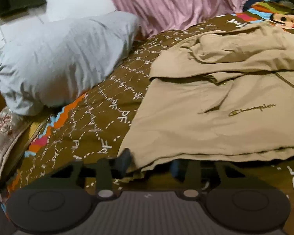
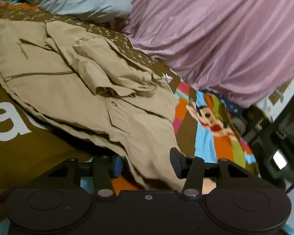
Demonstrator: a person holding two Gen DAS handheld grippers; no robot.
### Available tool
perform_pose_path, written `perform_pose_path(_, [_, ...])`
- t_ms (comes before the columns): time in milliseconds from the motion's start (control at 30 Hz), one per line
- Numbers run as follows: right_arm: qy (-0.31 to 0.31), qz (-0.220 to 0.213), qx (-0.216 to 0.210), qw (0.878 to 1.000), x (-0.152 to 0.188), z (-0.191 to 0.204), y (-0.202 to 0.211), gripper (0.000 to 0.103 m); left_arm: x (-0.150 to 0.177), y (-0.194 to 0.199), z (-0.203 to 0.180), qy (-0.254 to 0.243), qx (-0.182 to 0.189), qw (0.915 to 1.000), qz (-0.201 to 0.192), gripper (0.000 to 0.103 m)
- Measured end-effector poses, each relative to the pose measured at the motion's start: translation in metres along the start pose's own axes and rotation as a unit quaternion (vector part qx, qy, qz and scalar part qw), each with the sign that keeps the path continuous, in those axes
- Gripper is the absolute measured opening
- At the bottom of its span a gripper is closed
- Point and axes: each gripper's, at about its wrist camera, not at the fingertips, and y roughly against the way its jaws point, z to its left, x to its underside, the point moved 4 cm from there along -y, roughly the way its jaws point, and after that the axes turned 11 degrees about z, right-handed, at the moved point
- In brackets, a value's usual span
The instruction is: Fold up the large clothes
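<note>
A tan zip-up jacket (image 1: 215,117) lies spread on the bed, with an embroidered logo on its chest and its upper part rumpled. In the left wrist view my left gripper (image 1: 151,163) is at the jacket's near hem. Its jaws stand a little apart, with the hem corner draped between them and over the right finger. In the right wrist view the jacket (image 2: 68,90) runs down to my right gripper (image 2: 147,162). A band of its cloth passes between the parted fingers, and I see no pad pressing it.
The bed has a brown patterned bedspread (image 1: 100,117) with a colourful cartoon border (image 2: 215,121). A grey pillow (image 1: 58,58) and a pink blanket (image 2: 225,39) lie at the far side. A floral cushion (image 1: 2,133) is at the left edge and dark furniture (image 2: 280,146) stands beside the bed.
</note>
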Motion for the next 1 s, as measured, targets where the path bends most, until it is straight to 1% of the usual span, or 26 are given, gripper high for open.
perform_pose_path(33, [-0.006, 0.002, -0.008, 1.0, 0.001, -0.002, -0.001, 0.032, 0.0, 0.001, -0.002, -0.007, 0.0, 1.0, -0.005, 0.017])
perform_pose_path(67, [-0.008, 0.003, -0.016, 1.0, 0.001, -0.002, -0.001, 0.018, -0.001, 0.002, -0.003, -0.012, -0.008, 0.9998, -0.012, 0.006])
perform_pose_path(100, [-0.007, -0.002, -0.022, 1.0, 0.001, 0.0, 0.001, 0.01, -0.002, 0.004, -0.002, -0.013, -0.013, 0.9996, -0.02, 0.004])
perform_pose_path(167, [-0.001, -0.015, -0.02, 1.0, -0.001, 0.002, 0.007, 0.005, -0.006, 0.013, 0.005, -0.001, -0.015, 0.9991, -0.041, 0.003])
perform_pose_path(267, [-0.014, -0.034, -0.016, 0.999, -0.006, -0.006, 0.018, 0.003, -0.012, 0.04, 0.016, 0.01, -0.026, 0.9966, -0.078, 0.002])
perform_pose_path(300, [-0.015, -0.042, -0.012, 0.999, -0.008, -0.01, 0.024, 0.002, -0.014, 0.052, 0.02, 0.011, -0.022, 0.9954, -0.092, 0.002])
perform_pose_path(367, [-0.021, -0.064, -0.005, 0.998, -0.014, -0.021, 0.042, 0.002, -0.017, 0.081, 0.027, 0.012, -0.011, 0.9929, -0.118, 0.002])
perform_pose_path(400, [-0.024, -0.074, -0.004, 0.997, -0.016, -0.027, 0.052, 0.002, -0.017, 0.094, 0.028, 0.01, -0.008, 0.9921, -0.125, 0.002])
perform_pose_path(467, [-0.028, -0.093, -0.004, 0.995, -0.021, -0.04, 0.08, 0.002, -0.014, 0.128, 0.033, 0.016, 0.016, 0.9896, -0.142, 0.002])
perform_pose_path(567, [-0.018, -0.117, -0.001, 0.993, -0.024, -0.057, 0.128, 0.002, -0.003, 0.17, 0.043, 0.019, 0.043, 0.9877, -0.149, 0.002])
perform_pose_path(700, [-0.014, -0.123, -0.015, 0.992, -0.018, -0.081, 0.194, 0.002, 0.013, 0.215, 0.063, 0.039, 0.075, 0.9849, -0.151, 0.003])
perform_pose_path(767, [-0.016, -0.123, -0.022, 0.992, -0.016, -0.091, 0.218, 0.002, 0.013, 0.224, 0.072, 0.048, 0.084, 0.9834, -0.154, 0.003])
perform_pose_path(833, [-0.023, -0.123, -0.026, 0.992, -0.017, -0.098, 0.229, 0.002, 0.005, 0.22, 0.078, 0.052, 0.091, 0.9828, -0.152, 0.003])
perform_pose_path(900, [-0.032, -0.126, -0.024, 0.991, -0.019, -0.105, 0.221, 0.002, -0.009, 0.209, 0.075, 0.045, 0.069, 0.9843, -0.156, 0.003])
perform_pose_path(933, [-0.029, -0.127, -0.013, 0.991, -0.022, -0.107, 0.212, 0.002, -0.018, 0.201, 0.073, 0.038, 0.058, 0.9852, -0.157, 0.003])
perform_pose_path(1000, [-0.027, -0.123, 0.006, 0.992, -0.033, -0.114, 0.183, 0.002, -0.042, 0.182, 0.069, 0.029, 0.048, 0.9864, -0.154, 0.003])
